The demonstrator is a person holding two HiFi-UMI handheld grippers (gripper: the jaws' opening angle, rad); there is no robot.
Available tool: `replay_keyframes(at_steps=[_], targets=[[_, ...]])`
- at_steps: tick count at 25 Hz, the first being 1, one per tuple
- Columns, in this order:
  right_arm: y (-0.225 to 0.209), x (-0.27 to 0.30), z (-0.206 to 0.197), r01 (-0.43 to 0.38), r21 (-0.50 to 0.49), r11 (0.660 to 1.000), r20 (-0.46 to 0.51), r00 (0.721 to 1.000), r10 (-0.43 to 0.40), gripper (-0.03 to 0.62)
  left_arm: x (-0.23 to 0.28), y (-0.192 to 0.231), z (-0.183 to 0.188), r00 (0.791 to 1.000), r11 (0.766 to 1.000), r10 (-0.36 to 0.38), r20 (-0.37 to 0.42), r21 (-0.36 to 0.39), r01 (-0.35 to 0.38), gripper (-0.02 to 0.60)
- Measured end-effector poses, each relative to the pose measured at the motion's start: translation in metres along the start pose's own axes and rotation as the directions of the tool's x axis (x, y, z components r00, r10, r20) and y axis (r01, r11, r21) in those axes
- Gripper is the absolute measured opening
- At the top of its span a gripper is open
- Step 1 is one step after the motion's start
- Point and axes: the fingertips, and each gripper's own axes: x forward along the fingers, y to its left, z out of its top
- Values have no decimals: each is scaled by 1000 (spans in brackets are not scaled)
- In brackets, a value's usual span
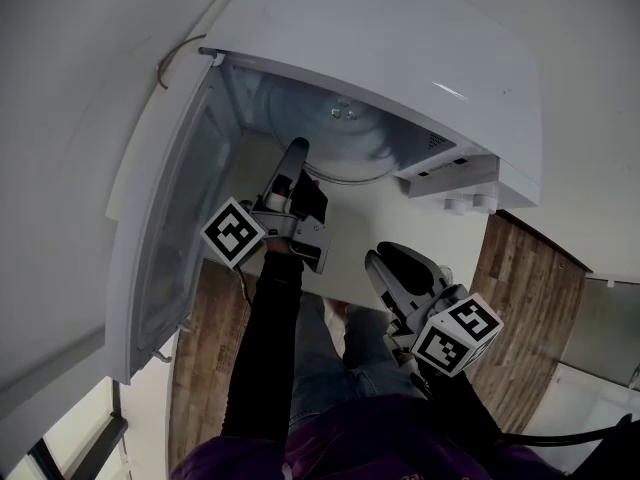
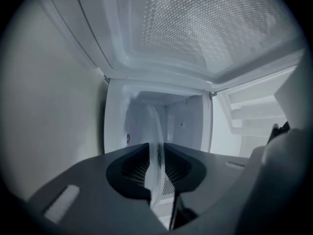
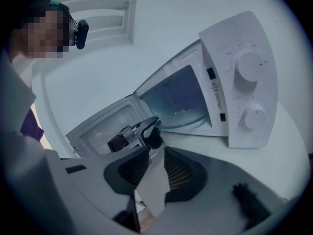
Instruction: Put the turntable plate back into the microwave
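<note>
Two-handed at a white table (image 1: 400, 218), facing a white microwave (image 1: 400, 48) with its door (image 1: 165, 238) swung wide to the left. Reaching forward with the left arm, black sleeve (image 1: 265, 338) almost straight, left tool (image 1: 297, 150) pointing roughly level into the mouth of the oven. Clamped there on the near rim of the glass turntable plate (image 1: 340, 143), jaws closed on either face of the glass, seen edge-on from the left gripper view and running away between them into the cavity. Most of the plate inside the cavity, only the gripped edge at the opening; cannot tell whether resting on the oven floor or held just above it. Hanging back with the right hand, nearer the body and to the right of the left one, well apart from the microwave, right tool (image 1: 388, 258) tilted downward toward the table. Jaws apart there, gripping nothing, only bare table showing through the gap. From the right gripper view, looking at the oven front with two round knobs (image 3: 247, 65) one above the other, the open door, and the left tool at the opening with the plate beyond. Wooden floor (image 1: 520, 298) showing past the table edge on the right.
</note>
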Motion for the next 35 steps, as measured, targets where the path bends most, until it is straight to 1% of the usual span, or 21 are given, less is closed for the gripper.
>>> replay_keyframes(at_steps=[3,5,22,28,35], targets=[[3,4,-6,-6,-21,1000,-24,1000,5,104,9,3,3,1000,1000,4,1,-17,-4,75],[1,6,-8,-1,-17,1000,-30,1000,0,104,14,7,5,1000,1000,11,-2,-24,-11,75],[7,19,-25,-28,-8,1000,-77,997,27,104,52,12,15,996,999,44,-73,20,-43,83],[8,23,-28,-36,-3,999,-82,996,35,104,57,14,20,997,999,49,-56,18,-48,81],[8,28,-28,-40,-4,999,-85,996,40,104,62,22,25,996,997,80,-28,8,-80,76]])
